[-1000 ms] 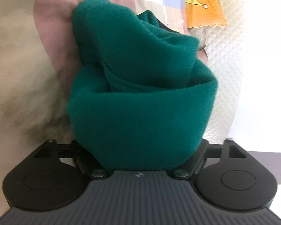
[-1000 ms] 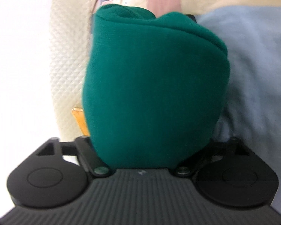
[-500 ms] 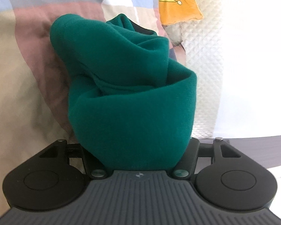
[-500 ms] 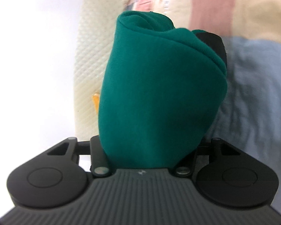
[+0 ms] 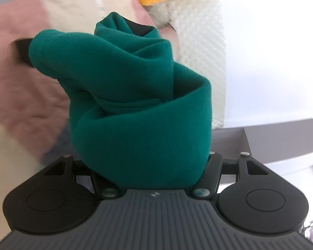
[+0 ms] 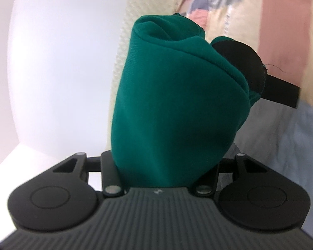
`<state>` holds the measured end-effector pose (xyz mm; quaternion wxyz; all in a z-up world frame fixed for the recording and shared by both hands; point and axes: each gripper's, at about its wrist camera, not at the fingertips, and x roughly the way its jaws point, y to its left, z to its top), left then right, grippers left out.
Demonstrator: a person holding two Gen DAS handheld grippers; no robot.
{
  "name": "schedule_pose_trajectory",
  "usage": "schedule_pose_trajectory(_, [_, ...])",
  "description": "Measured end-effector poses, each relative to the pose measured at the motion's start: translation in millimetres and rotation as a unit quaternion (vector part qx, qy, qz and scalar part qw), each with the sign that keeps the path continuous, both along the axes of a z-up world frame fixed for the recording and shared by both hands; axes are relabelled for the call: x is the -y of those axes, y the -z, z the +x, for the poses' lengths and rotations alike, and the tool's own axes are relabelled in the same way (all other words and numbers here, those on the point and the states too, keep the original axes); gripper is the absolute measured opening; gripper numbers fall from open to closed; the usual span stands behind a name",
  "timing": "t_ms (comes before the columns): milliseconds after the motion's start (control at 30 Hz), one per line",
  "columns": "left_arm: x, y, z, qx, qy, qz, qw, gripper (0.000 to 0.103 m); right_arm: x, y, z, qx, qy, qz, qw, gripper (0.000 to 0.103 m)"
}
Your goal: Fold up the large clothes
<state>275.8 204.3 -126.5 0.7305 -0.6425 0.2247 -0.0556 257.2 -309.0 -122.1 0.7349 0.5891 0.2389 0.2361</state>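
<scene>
I have the green garment (image 5: 139, 112) bunched thick in both tools, and it fills the middle of each wrist view. My left tool (image 5: 89, 33) is pinching a fat roll of it; one black fingertip (image 5: 20, 50) pokes out on the far side of the cloth, the other is mostly buried under a fold. My right tool (image 6: 215, 48) is clamped on another thick wad of the same garment (image 6: 173, 108), with one dark finger (image 6: 279, 87) showing just beside the bundle and the other hidden behind it. Both sets of jaws closed tighter within the last second and then settled, with fabric packed between them, which I read as taking a firm bite so the heavy cloth does not slip while held off the bed. Behind the garment lies a patchwork quilt (image 5: 31, 95) in pink, cream and blue, with a quilted cream cover (image 6: 123, 48) beyond it. I judge this grip at two points is for spreading the piece before a fold
</scene>
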Motion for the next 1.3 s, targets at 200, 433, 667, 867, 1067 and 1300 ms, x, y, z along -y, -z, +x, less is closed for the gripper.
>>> schedule_pose_trajectory(200, [35, -40, 80, 0.025, 0.028, 0.014, 0.9992, 0.066, 30, -44, 65, 0.034, 0.021, -0.007, 0.999, 0.054])
schedule_pose_trajectory(433, [76, -45, 197, 0.039, 0.054, 0.009, 0.9977, 0.067, 79, -72, 147, 0.064, 0.049, -0.034, 0.996, 0.054])
schedule_pose_trajectory(667, [90, 5, 288, 0.025, 0.081, 0.034, 0.9958, 0.067, 106, -27, 232, 0.055, 0.068, -0.046, 0.995, 0.054])
schedule_pose_trajectory(867, [94, 65, 356, -0.004, 0.111, 0.066, 0.9917, 0.067, 130, 41, 283, 0.017, 0.075, -0.055, 0.996, 0.054])
schedule_pose_trajectory(1067, [88, 125, 369, -0.021, 0.127, 0.068, 0.9893, 0.067, 138, 100, 291, -0.013, 0.076, -0.043, 0.996, 0.054])
schedule_pose_trajectory(1300, [123, 151, 370, 0.005, 0.134, 0.078, 0.9878, 0.07, 138, 132, 286, -0.031, 0.097, -0.011, 0.995, 0.055])
